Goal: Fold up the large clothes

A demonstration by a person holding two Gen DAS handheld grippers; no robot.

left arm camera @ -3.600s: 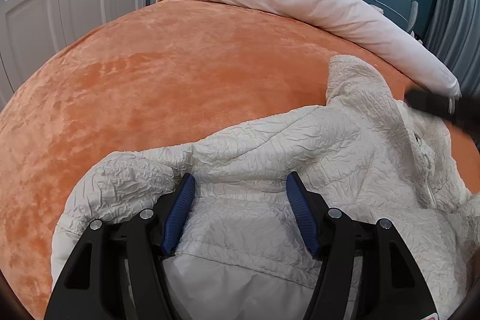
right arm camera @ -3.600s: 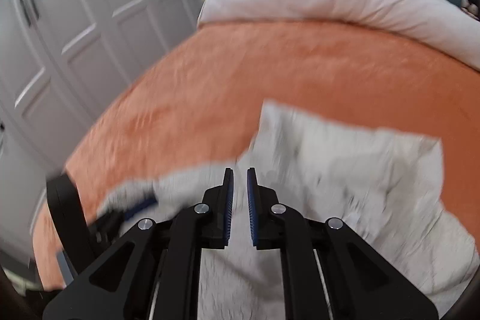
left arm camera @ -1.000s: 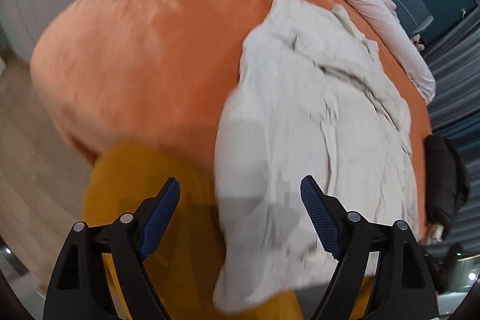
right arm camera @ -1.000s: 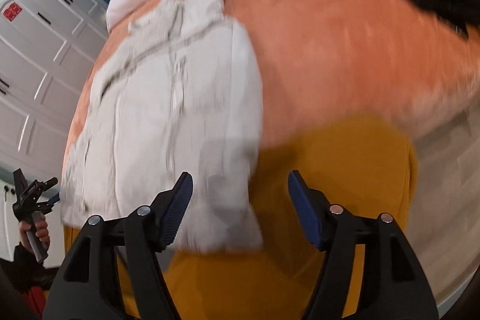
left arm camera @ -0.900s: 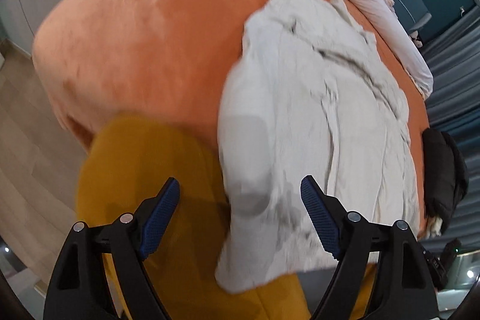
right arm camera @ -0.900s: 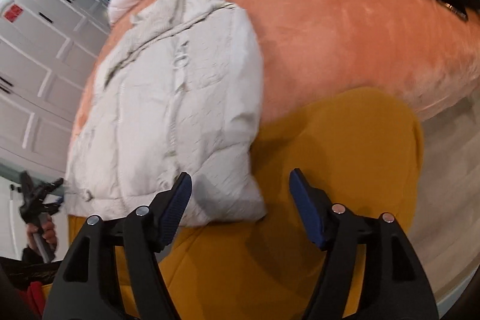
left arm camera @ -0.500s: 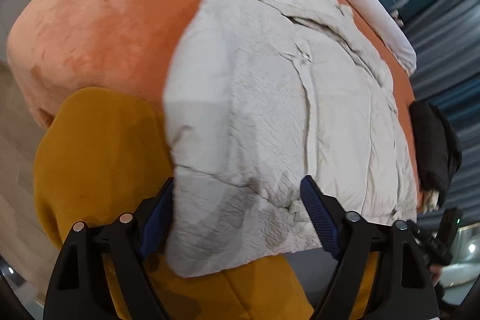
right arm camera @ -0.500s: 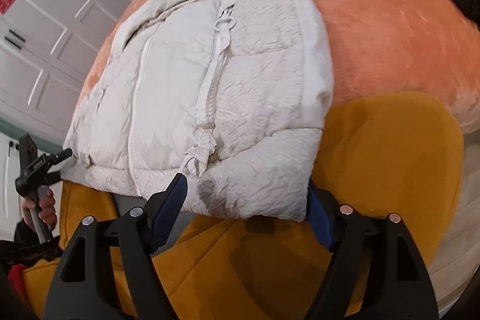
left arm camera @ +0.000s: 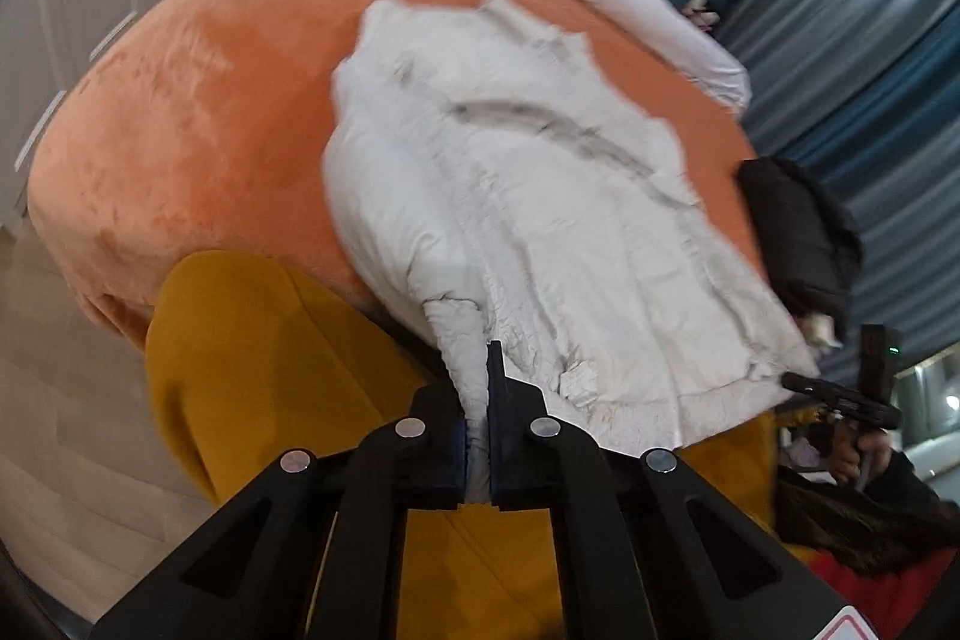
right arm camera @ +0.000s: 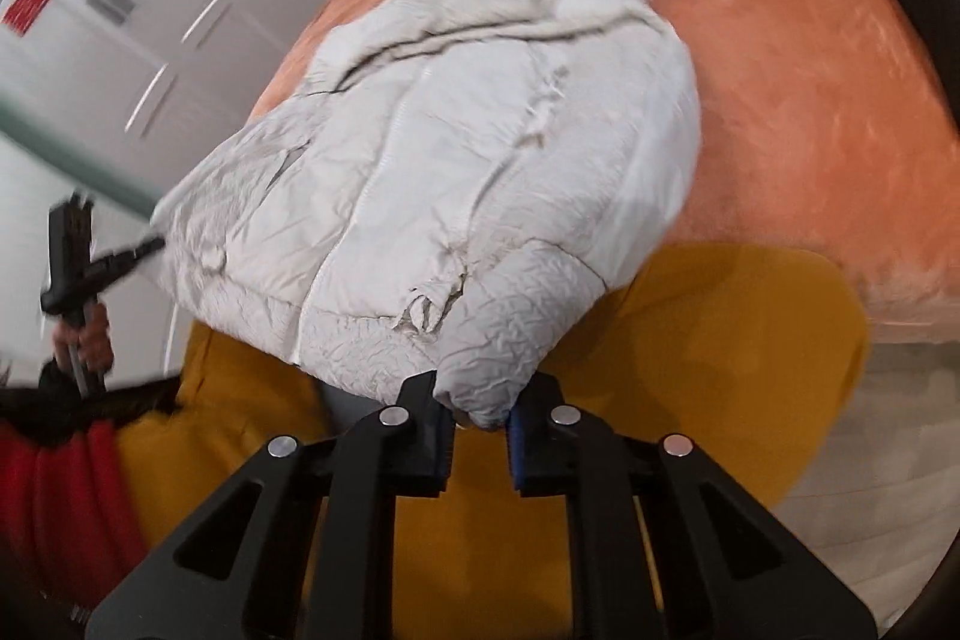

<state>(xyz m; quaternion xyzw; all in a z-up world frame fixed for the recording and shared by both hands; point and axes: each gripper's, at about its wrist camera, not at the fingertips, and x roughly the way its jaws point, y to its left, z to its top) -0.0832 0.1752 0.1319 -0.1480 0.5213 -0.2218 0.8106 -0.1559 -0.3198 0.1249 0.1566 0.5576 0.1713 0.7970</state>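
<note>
The white puffer jacket [right arm camera: 480, 148] lies front-up on the orange bed [right arm camera: 810, 88], collar toward the far pillow end, zip running down its middle, and its hem hanging a little over the near edge above the yellow cloth [right arm camera: 690, 352] that covers us below.

We have both lower corners in hand. Our left gripper [left arm camera: 477, 436] is pinched nearly closed on a thin ridge of hem fabric that rises between the blue pads. Our right gripper [right arm camera: 477, 427] is closed less far, its jaws clamped around the bulky padded corner on the other side.

To do this fold well, we should lift both corners together and level, so the hem stays a straight line, then carry it up toward the collar and lay it down square with the shoulders. The padding will spring back, so we judge a slow set-down and a press along the crease will help.

The left view is blurred, so we cannot be sure how much fabric that pinch really holds; it may slip.

The black garment [left arm camera: 798, 238] lies just beside the jacket; we should keep the fold off it.
</note>
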